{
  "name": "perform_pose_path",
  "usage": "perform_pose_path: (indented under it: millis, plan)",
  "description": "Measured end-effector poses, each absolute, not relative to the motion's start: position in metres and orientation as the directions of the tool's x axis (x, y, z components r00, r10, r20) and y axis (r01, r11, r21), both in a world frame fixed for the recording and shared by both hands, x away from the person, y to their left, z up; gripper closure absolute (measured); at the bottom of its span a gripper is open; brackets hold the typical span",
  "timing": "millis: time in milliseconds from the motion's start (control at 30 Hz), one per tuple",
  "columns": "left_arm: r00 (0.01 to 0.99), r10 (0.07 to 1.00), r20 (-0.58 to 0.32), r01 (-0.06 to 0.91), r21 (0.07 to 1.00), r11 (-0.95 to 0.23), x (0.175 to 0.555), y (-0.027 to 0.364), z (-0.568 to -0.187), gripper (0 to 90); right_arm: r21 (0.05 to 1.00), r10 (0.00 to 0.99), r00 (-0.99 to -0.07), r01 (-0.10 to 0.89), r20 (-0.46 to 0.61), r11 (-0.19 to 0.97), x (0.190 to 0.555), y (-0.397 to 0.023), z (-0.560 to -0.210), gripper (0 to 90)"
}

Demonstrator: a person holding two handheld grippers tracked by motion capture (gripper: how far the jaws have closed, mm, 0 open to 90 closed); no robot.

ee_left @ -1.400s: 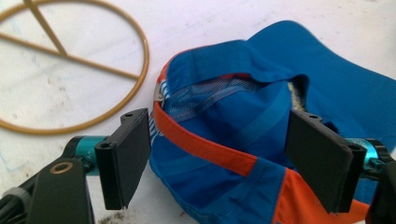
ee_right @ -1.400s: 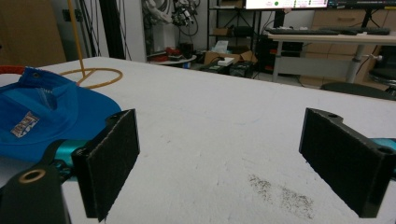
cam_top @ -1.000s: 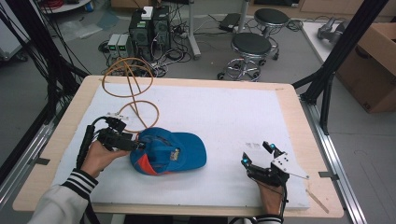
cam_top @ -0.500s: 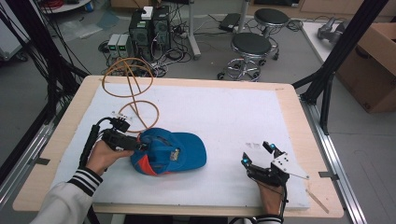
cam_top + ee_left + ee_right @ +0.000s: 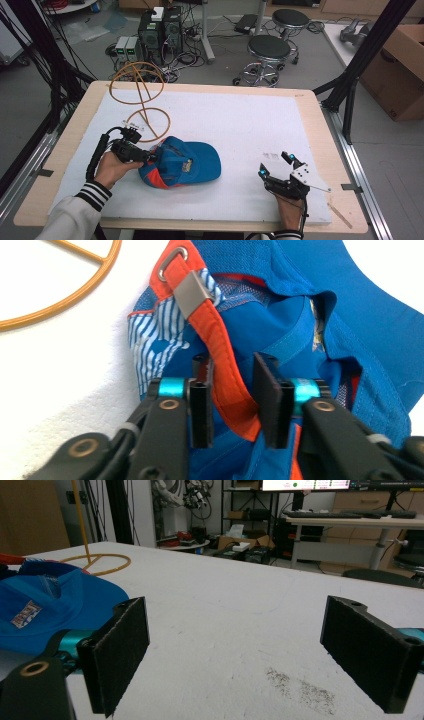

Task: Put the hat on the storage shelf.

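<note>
A blue cap (image 5: 182, 162) with orange trim lies on the white mat (image 5: 240, 120), left of centre. My left gripper (image 5: 150, 156) sits at the cap's left, at its back opening. In the left gripper view, the jaws of the left gripper (image 5: 232, 390) stand narrow, pressed on the orange strap (image 5: 225, 365) below its metal buckle (image 5: 187, 290). My right gripper (image 5: 273, 164) rests on the mat near the front right, open, well apart from the cap. The right gripper view shows the right gripper (image 5: 235, 645) spread wide, with the cap (image 5: 55, 607) off to the left.
An orange wire stand (image 5: 142, 95) with two rings rises just behind the cap, close to my left hand. The wooden table edge (image 5: 320, 125) frames the mat. Beyond the table stand two stools (image 5: 268, 52), computer towers (image 5: 160, 30) and a cardboard box (image 5: 397, 65).
My left hand has crept a little to the right, toward the cap's back. The cap and my right gripper have stayed put.
</note>
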State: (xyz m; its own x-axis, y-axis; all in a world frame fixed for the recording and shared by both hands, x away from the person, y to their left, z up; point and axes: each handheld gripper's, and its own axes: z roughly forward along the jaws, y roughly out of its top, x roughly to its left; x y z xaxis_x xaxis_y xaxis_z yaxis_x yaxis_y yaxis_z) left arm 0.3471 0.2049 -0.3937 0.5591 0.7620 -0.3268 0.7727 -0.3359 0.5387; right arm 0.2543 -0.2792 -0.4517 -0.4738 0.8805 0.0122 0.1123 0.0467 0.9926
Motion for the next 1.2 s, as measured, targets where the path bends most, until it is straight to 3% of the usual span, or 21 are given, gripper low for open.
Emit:
perform_pose_path:
  millis: [300,500,967,1200]
  plan:
    - [0.599,0.751,-0.276,0.724,0.588,-0.361,0.342,0.205,-0.388,82.5,0.993,0.88,-0.475,0.111,0.009,0.05,0.254,-0.279,-0.452,11.4]
    - [0.65,0.709,-0.272,0.652,0.679,-0.337,0.333,0.211,-0.377,83.8,0.992,0.88,-0.475,0.112,0.009,0.05,0.254,-0.279,-0.452,11.4]
    - [0.82,0.569,-0.065,0.262,0.926,-0.272,0.317,0.215,-0.362,84.7,0.992,0.881,-0.473,0.111,0.006,0.053,0.254,-0.278,-0.452,11.4]
    - [0.89,0.454,-0.037,0.087,0.992,-0.09,0.31,0.221,-0.354,85.3,0.993,0.88,-0.475,0.107,0.0,0.057,0.254,-0.278,-0.452,11.4]
